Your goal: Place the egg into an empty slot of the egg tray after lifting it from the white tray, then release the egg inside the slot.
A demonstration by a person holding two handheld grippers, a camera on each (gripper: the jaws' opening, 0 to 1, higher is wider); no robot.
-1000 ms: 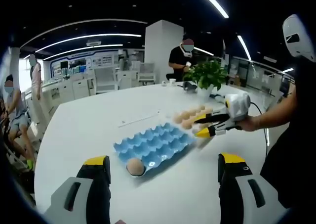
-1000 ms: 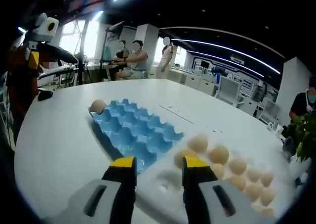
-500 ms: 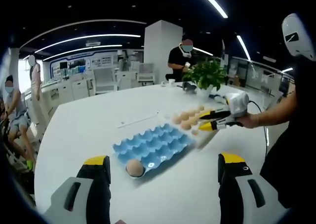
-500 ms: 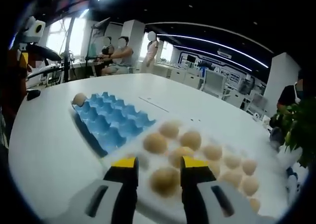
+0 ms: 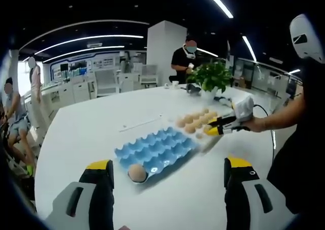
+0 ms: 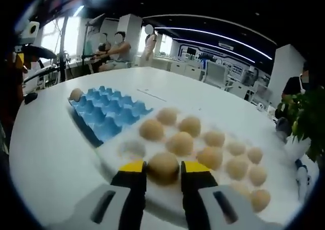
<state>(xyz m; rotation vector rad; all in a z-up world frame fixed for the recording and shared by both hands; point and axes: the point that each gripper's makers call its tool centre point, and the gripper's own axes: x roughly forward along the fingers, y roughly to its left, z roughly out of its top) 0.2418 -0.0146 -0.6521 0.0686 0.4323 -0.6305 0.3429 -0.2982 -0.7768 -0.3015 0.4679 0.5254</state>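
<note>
So the right tool (image 6: pixel 163 170) moved off the blue egg tray (image 6: pixel 104 114) and over to the white tray (image 6: pixel 152 189), and its jaws have now closed in around an egg (image 6: pixel 163 167) there.

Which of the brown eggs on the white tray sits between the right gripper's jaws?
The nearest brown egg, at the white tray's front edge; the right gripper's yellow-tipped jaws flank it.
</note>
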